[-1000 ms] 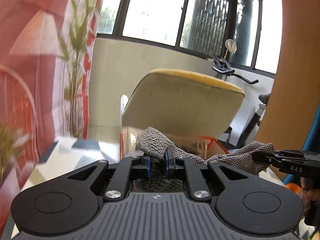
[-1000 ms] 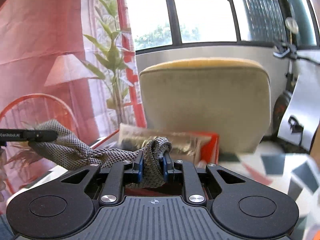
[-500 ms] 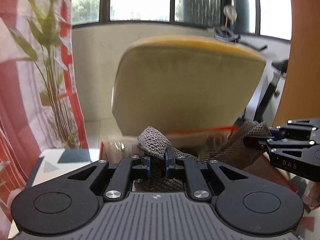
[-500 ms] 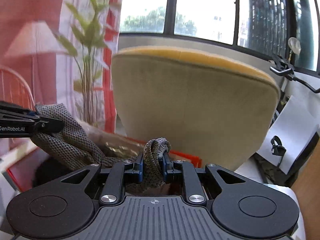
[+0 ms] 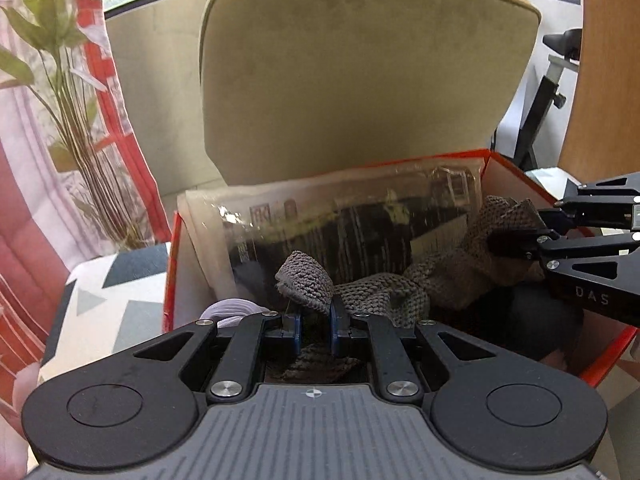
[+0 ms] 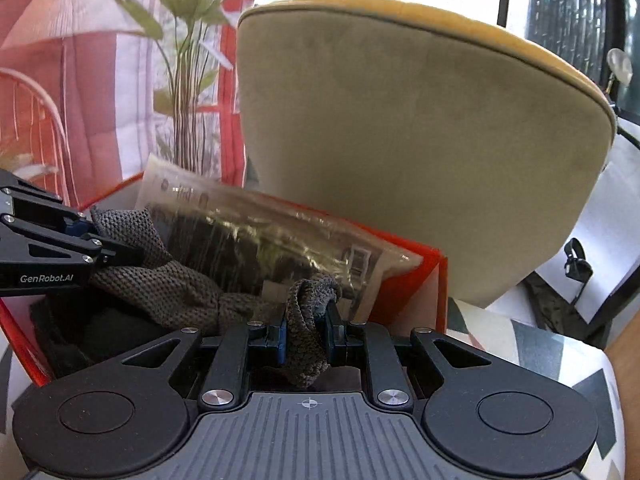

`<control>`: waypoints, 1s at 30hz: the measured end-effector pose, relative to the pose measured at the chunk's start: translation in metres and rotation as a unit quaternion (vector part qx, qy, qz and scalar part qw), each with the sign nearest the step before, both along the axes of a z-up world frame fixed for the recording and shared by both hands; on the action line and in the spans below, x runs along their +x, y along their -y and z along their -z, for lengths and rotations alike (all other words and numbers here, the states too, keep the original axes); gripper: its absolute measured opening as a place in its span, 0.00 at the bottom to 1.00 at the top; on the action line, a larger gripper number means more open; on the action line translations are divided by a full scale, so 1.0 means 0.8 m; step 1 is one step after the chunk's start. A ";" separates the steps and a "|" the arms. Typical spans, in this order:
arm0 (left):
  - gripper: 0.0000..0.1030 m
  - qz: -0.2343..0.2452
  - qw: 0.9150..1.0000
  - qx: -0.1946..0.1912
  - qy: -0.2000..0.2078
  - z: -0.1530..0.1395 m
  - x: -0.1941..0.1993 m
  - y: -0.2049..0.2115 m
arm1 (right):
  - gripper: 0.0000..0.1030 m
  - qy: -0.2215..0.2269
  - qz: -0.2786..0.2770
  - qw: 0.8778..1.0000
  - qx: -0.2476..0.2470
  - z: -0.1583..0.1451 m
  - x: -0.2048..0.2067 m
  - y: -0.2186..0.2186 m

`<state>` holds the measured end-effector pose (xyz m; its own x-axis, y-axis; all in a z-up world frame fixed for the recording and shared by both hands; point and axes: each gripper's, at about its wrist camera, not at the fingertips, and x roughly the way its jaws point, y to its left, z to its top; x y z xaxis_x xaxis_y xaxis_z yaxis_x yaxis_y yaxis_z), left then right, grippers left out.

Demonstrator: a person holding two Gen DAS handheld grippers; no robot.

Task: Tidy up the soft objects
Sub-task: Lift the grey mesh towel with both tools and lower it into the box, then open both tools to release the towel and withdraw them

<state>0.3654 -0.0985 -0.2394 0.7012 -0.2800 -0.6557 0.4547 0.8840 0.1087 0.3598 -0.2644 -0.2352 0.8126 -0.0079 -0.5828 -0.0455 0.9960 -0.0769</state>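
A grey-brown knitted cloth (image 5: 384, 288) hangs stretched between my two grippers, just above the open orange box (image 5: 170, 264). My left gripper (image 5: 314, 326) is shut on one end of the cloth. My right gripper (image 6: 306, 334) is shut on the other end (image 6: 308, 320). The right gripper also shows in the left wrist view (image 5: 516, 240), and the left gripper in the right wrist view (image 6: 94, 236). The cloth's middle (image 6: 176, 288) sags into the box (image 6: 404, 280). Dark soft items (image 5: 540, 320) lie inside the box.
A clear plastic package (image 5: 340, 220) leans against the box's far wall. A white rolled item (image 5: 232, 308) sits at the box's near left. A beige and yellow chair back (image 5: 360, 64) stands behind. A plant (image 5: 72, 92) and red-white curtain are at the left.
Both grippers have carried the cloth forward and down, from in front of the chair to over the orange box. The cloth now dips inside the box.
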 end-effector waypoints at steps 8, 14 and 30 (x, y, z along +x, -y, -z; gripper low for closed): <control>0.14 -0.002 1.000 -0.004 -0.013 0.007 0.009 -0.001 | 0.15 -0.028 0.004 1.000 -0.006 0.006 0.008 -0.002; 0.17 -0.006 1.000 0.002 -0.004 0.000 0.004 0.001 | 0.16 -0.037 0.029 0.999 -0.005 0.008 0.008 0.001; 0.97 -0.028 0.998 -0.052 0.038 -0.061 -0.045 -0.026 | 0.64 0.009 0.079 0.997 -0.016 -0.038 -0.048 0.012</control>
